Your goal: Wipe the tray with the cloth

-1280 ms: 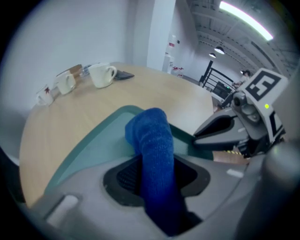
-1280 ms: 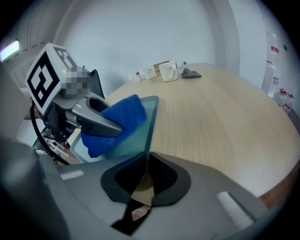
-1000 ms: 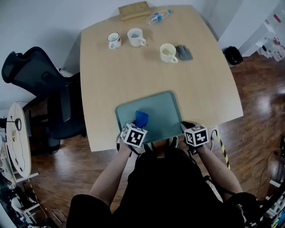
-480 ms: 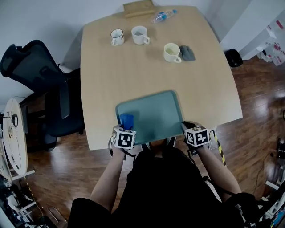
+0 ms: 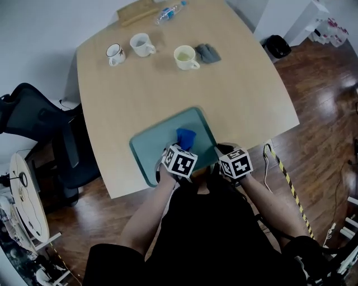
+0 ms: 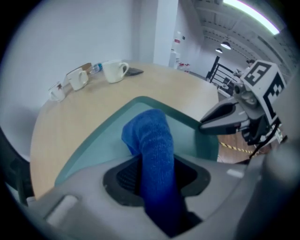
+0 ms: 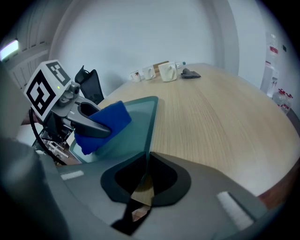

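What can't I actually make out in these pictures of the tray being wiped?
Head view: the tray's near edge, covered by the left gripper and right gripper.
Left gripper view: whether the cloth touches the tray, hidden by the cloth's own fold.
Head view: the grey thing beside the mug, too small to identify.
Head view: the bottle's label, too small to read.

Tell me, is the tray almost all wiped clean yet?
Done: the left claw is shut on the blue cloth, and the right claw pinches the teal tray by its near rim. In hand: the cloth is down on the tray's middle. Left: no clean patch shows, so probably most of the wiping.
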Demonstrator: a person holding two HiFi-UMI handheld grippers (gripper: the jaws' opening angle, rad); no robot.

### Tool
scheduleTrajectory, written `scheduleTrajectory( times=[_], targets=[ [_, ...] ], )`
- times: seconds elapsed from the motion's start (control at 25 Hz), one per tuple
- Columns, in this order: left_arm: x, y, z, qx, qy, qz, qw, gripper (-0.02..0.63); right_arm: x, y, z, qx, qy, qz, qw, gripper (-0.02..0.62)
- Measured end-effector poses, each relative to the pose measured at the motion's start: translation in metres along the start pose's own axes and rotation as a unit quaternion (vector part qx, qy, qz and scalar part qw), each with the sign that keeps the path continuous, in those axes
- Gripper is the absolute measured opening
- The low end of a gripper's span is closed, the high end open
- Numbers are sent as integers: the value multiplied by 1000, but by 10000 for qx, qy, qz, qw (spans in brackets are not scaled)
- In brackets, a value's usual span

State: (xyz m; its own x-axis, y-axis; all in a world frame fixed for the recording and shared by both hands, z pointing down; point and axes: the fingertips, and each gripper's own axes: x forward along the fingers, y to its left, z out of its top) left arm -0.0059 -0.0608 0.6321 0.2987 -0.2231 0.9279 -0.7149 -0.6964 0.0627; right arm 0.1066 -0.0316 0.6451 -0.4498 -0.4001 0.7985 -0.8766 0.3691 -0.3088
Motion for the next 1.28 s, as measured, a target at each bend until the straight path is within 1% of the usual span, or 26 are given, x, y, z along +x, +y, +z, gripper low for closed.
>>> scheduleTrajectory(
  times=[0.08,0.2,0.28,0.36,0.44,0.52,0.56,0.64,0.76,0.8,0.88,0.96,1.0,1.08,1.12,1.2,1.24,1.28],
  targets=[
    [8,-24,18,281,13,-216,9994,160,-2,0,1,13,-17,11,10000,29],
    [19,-60,40,689,6,-542,9962,160,-1,0,-1,-2,-24,59,10000,29],
    [24,-73,47,881,-12,-577,9944,160,-3,1,2,28,-42,78,10000,29],
    [23,-76,48,902,-66,-600,9941,160,-4,1,3,48,-35,103,9999,29],
    [18,-77,40,687,-174,-818,9941,160,-4,-1,0,26,-1,138,9999,29],
    [11,-70,24,382,-239,-1012,9938,160,-3,-4,-5,-7,34,166,9999,29],
    [7,-63,13,270,-231,-1022,9941,160,-3,-5,-6,-13,46,165,9999,29],
    [-4,-43,-16,203,-120,-903,9956,160,-3,-5,-6,-14,67,157,9999,29],
    [-26,-10,-65,346,187,-645,9971,160,-1,-6,-3,-20,88,154,9998,31],
    [-33,1,-81,452,296,-532,9971,160,-1,-6,-1,-21,85,149,9999,31],
    [-47,24,-115,794,531,-269,9951,160,0,-6,1,-25,75,129,9999,31],
    [-60,42,-143,1249,711,-51,9896,160,1,-5,0,-27,77,106,9999,31],
    [-65,46,-153,1498,749,-15,9859,160,1,-4,0,-28,81,98,9999,31],
    [-71,43,-162,2027,750,-159,9762,155,2,-4,0,-38,88,80,9999,31],
    [-71,37,-164,2303,758,-294,9697,153,2,-4,0,-40,90,66,9999,31],
    [-64,21,-162,2865,836,-516,9530,153,2,-4,0,-24,84,30,10000,29],
    [-60,13,-159,3115,886,-583,9443,153,2,-4,-1,-10,77,12,10000,29],
    [-55,5,-153,3294,911,-637,9376,153,3,-3,-1,2,70,-2,10000,29]
  ],
)
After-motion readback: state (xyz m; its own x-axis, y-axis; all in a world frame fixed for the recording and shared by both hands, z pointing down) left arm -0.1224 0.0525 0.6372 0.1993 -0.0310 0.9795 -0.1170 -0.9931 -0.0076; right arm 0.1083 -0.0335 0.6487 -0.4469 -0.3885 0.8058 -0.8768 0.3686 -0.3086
